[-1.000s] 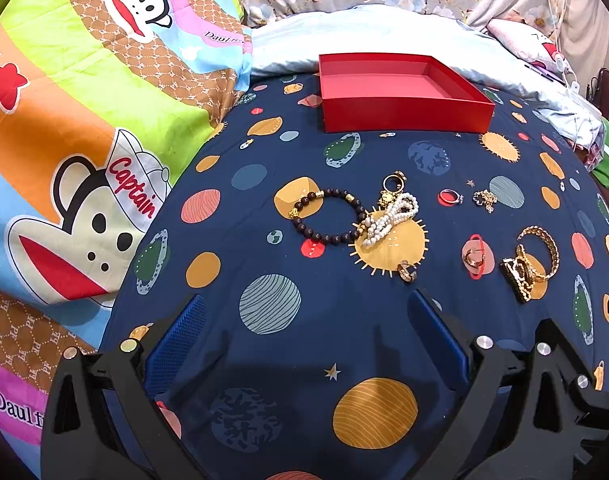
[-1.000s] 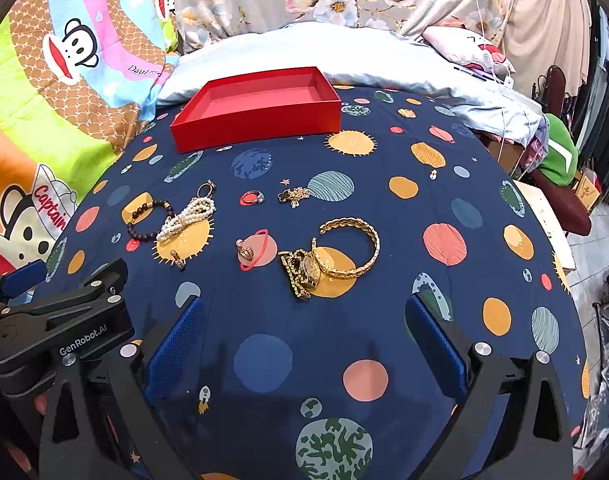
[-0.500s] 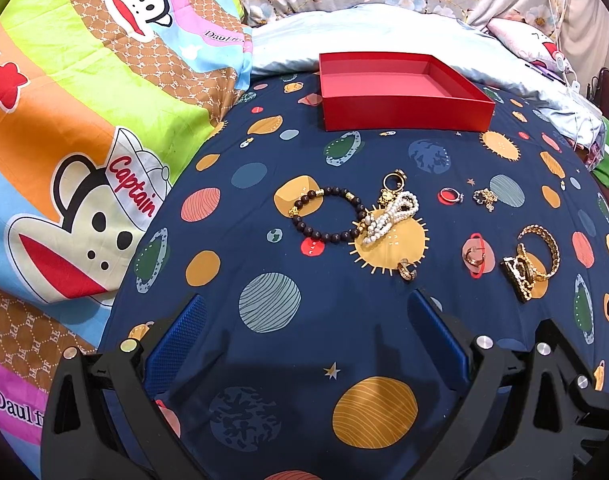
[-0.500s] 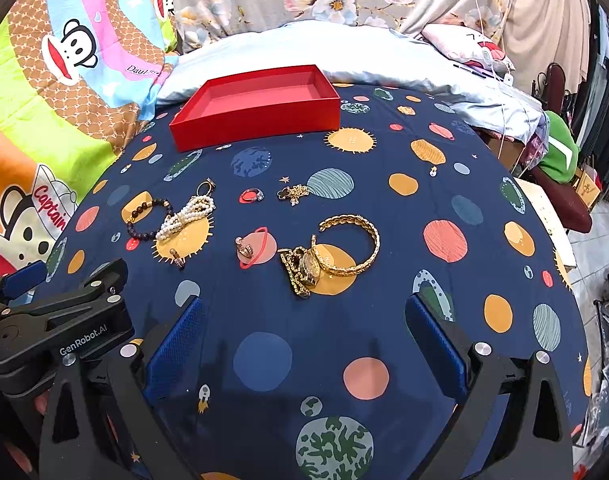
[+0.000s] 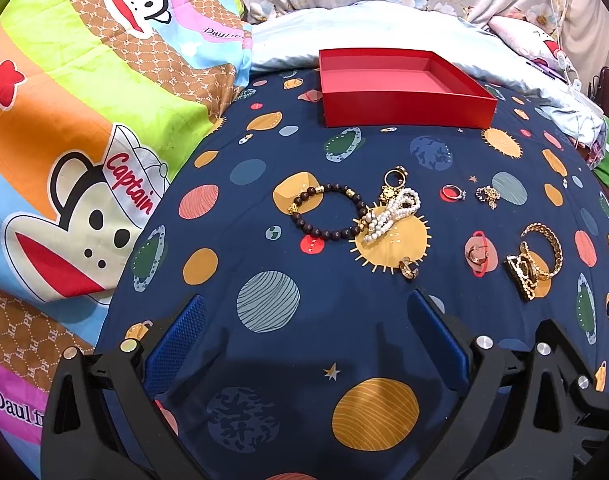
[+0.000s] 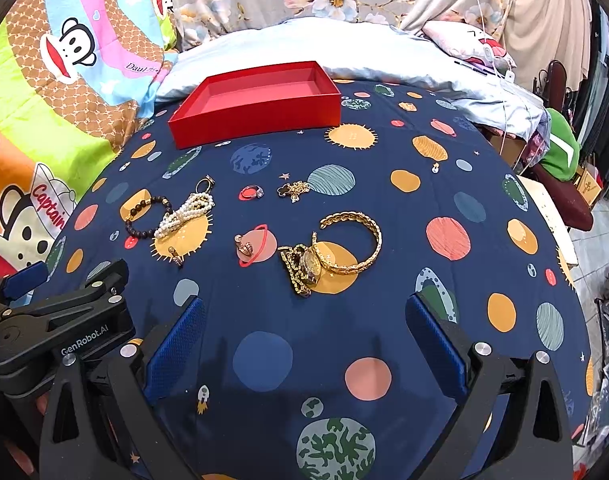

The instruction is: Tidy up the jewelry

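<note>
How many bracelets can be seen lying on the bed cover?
3. The dark bead bracelet lies leftmost, the pearl bracelet overlaps its right side, and the gold bangle lies further right, touching a gold watch. None seems hidden.

- Both views bright, evenly lit; colours saturated.
- Soft shadow on the navy bedsheet [image 5: 344, 332] at 6 o'clock, beneath each gripper.
- Strong fisheye bending and black vignette toward all corners.
- Centre sharp; slight softness at 3 and 9 o'clock edges.

"GenRobot.AI" on left hand-held gripper [image 6: 84, 316]
</note>
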`<state>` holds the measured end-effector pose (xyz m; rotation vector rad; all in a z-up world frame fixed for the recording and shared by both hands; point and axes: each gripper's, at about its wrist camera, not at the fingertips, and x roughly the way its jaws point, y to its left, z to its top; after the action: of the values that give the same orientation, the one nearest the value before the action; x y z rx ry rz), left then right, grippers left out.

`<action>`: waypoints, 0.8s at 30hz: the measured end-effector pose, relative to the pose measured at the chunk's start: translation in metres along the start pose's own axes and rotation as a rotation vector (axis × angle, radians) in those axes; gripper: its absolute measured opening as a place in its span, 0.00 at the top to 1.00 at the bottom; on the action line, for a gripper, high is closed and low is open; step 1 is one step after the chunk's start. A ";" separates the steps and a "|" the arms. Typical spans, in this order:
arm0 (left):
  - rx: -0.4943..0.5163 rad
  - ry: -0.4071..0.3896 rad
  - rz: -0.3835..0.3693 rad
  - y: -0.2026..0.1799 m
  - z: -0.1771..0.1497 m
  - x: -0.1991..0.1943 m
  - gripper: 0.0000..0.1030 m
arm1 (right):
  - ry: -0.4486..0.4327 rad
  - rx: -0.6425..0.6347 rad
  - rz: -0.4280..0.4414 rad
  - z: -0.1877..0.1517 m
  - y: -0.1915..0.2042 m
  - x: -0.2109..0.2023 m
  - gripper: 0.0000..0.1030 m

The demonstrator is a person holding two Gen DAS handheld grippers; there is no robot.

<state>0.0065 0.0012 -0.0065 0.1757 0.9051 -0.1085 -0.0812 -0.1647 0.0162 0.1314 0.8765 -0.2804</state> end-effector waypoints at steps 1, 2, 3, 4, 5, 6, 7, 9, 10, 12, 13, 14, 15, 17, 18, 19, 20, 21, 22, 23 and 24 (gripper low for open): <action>-0.001 0.002 -0.002 0.000 0.000 0.000 0.05 | 0.006 -0.001 0.001 0.000 0.001 0.002 0.05; -0.002 0.004 -0.005 0.000 0.000 0.001 0.05 | 0.007 -0.001 0.003 -0.001 0.002 0.003 0.05; -0.003 0.008 -0.015 0.000 -0.001 0.002 0.05 | 0.009 0.002 0.005 -0.002 0.002 0.003 0.05; -0.005 0.011 -0.026 0.000 -0.001 0.004 0.05 | 0.010 0.006 0.007 -0.002 0.001 0.004 0.05; -0.006 0.015 -0.040 0.001 -0.001 0.006 0.05 | 0.013 0.009 0.010 0.000 -0.001 0.004 0.05; -0.007 0.018 -0.049 0.002 -0.001 0.008 0.05 | 0.013 0.011 0.011 0.001 -0.002 0.004 0.05; -0.015 0.020 -0.053 0.005 0.000 0.010 0.05 | 0.013 0.017 0.008 0.001 -0.004 0.005 0.05; -0.043 0.018 -0.055 0.012 0.003 0.013 0.05 | 0.019 0.032 0.005 0.001 -0.008 0.008 0.05; -0.060 0.017 -0.058 0.017 0.005 0.015 0.05 | 0.024 0.038 0.002 0.002 -0.012 0.009 0.05; -0.087 0.017 -0.063 0.025 0.008 0.018 0.05 | 0.034 0.055 -0.001 0.004 -0.019 0.014 0.05; -0.098 0.019 -0.064 0.029 0.011 0.021 0.05 | 0.040 0.065 -0.003 0.004 -0.022 0.015 0.05; -0.109 0.023 -0.066 0.032 0.013 0.024 0.05 | 0.044 0.075 -0.005 0.005 -0.025 0.017 0.05; -0.119 0.026 -0.066 0.036 0.016 0.028 0.05 | 0.047 0.084 -0.007 0.005 -0.028 0.018 0.05; -0.142 0.031 -0.063 0.044 0.023 0.037 0.05 | 0.049 0.096 -0.012 0.007 -0.035 0.020 0.05; -0.157 0.036 -0.066 0.047 0.026 0.042 0.05 | 0.050 0.099 -0.016 0.007 -0.037 0.022 0.05; -0.175 0.040 -0.072 0.051 0.030 0.047 0.05 | 0.052 0.101 -0.019 0.008 -0.039 0.023 0.05; -0.200 0.044 -0.080 0.053 0.034 0.053 0.05 | 0.054 0.104 -0.021 0.009 -0.041 0.025 0.05; -0.217 0.046 -0.084 0.056 0.037 0.057 0.05 | 0.055 0.106 -0.021 0.010 -0.043 0.026 0.05; -0.233 0.049 -0.091 0.057 0.041 0.062 0.05 | 0.058 0.108 -0.024 0.010 -0.044 0.028 0.05; -0.240 0.055 -0.096 0.057 0.044 0.066 0.05 | 0.059 0.108 -0.027 0.011 -0.045 0.030 0.05; -0.237 0.062 -0.095 0.055 0.048 0.073 0.05 | 0.061 0.108 -0.028 0.013 -0.047 0.032 0.05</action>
<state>0.0976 0.0441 -0.0288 -0.0849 0.9803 -0.0831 -0.0664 -0.2181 -0.0001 0.2289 0.9240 -0.3512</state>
